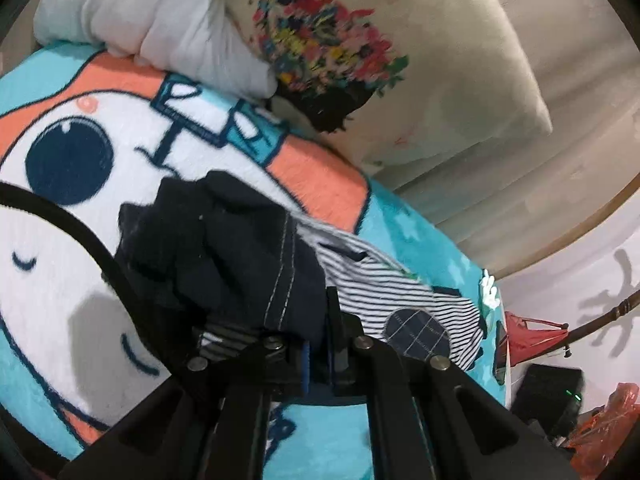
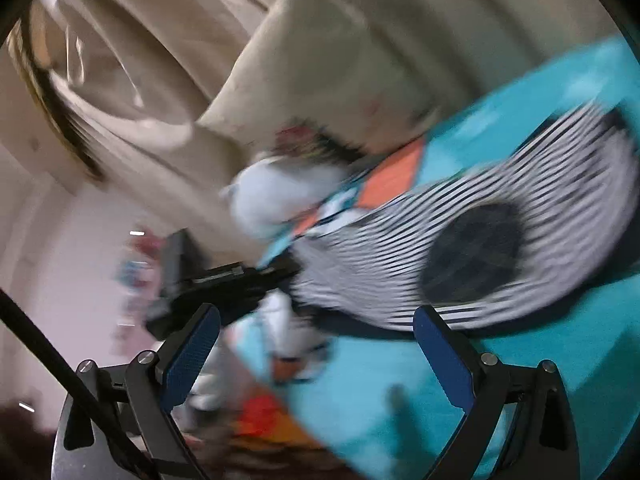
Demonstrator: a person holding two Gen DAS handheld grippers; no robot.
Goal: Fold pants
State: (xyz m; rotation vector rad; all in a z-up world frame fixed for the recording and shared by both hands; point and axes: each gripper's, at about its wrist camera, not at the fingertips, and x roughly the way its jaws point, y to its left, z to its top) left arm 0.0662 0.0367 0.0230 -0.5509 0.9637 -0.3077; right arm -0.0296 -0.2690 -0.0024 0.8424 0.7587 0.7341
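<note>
The pants (image 1: 392,296) are striped black and white with dark navy parts and a round navy knee patch (image 1: 418,330). They lie bunched on a teal cartoon blanket (image 1: 420,236). My left gripper (image 1: 318,320) is shut on the navy fabric (image 1: 240,256) of the pants, close to the blanket. In the blurred right wrist view the striped pants (image 2: 400,256) with the dark patch (image 2: 476,248) lie ahead. My right gripper (image 2: 316,344) is open and empty, just short of the pants' near edge. The left gripper (image 2: 240,280) shows at the pants' left end.
A white pillow (image 1: 152,20) and a cream floral pillow (image 1: 360,52) rest at the head of the bed. A red object (image 1: 532,336), a black box (image 1: 552,400) and orange plastic (image 1: 604,424) sit beyond the bed's right edge. The blanket (image 2: 400,380) spreads below my right gripper.
</note>
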